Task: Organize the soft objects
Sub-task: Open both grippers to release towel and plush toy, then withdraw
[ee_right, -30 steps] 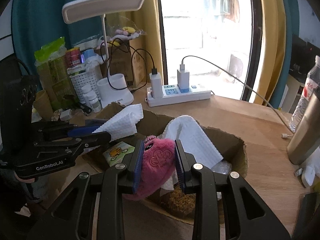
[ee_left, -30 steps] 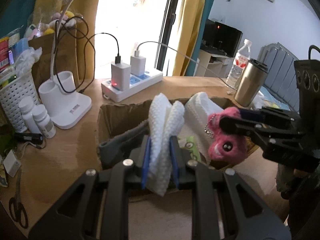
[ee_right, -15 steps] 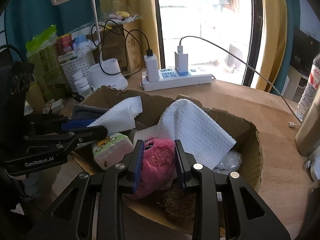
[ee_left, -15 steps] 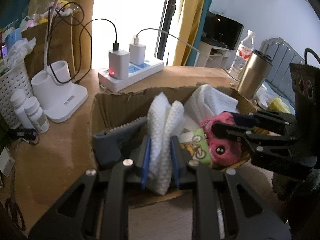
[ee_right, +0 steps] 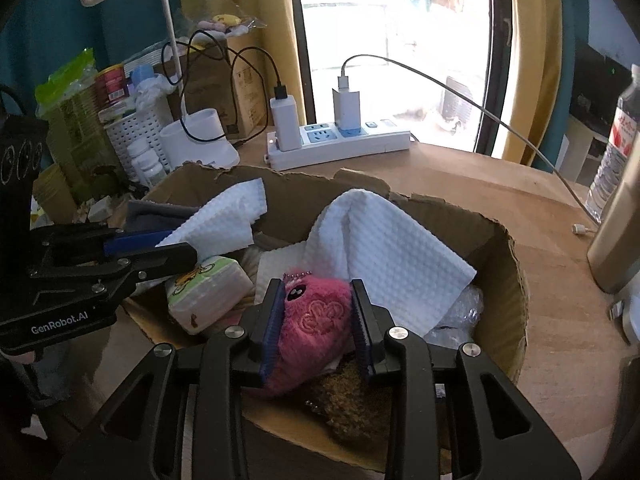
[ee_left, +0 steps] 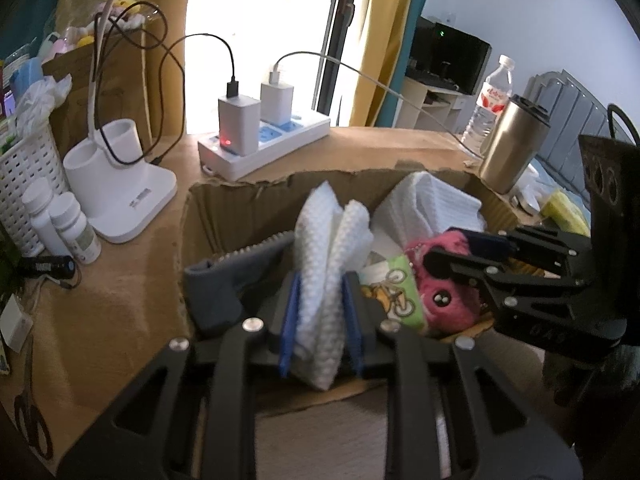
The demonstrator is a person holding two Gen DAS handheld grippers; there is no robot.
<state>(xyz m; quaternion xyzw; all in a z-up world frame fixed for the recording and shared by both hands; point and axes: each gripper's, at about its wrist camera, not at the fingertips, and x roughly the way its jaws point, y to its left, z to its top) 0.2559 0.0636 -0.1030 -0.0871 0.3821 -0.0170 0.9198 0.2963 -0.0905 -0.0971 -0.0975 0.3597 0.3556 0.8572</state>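
The left gripper is clamping a folded white cloth, its waffle texture bunching between the blue pads, right over the near edge of the cardboard box. The right gripper is squeezing a pink plush toy just inside the box's near edge, with a brown fuzzy toy lying under it.

Both things look light and very soft, so I would guess they are giving under the pads rather than resisting. The cloth is limp, and its free end is flopping upward; taking it mid-fold, as now, seems the sensible hold. The plush is being held across its fat middle, which looks secure, though its bead chain could snag on something.

Compared with a second ago, both grippers are sitting lower and further over the box. The plush, then raised above the rim, is now going down among the contents beside the green-printed tissue pack. The cloth has come nearer to the grey fabric at the box's left corner. Neither grip has loosened.
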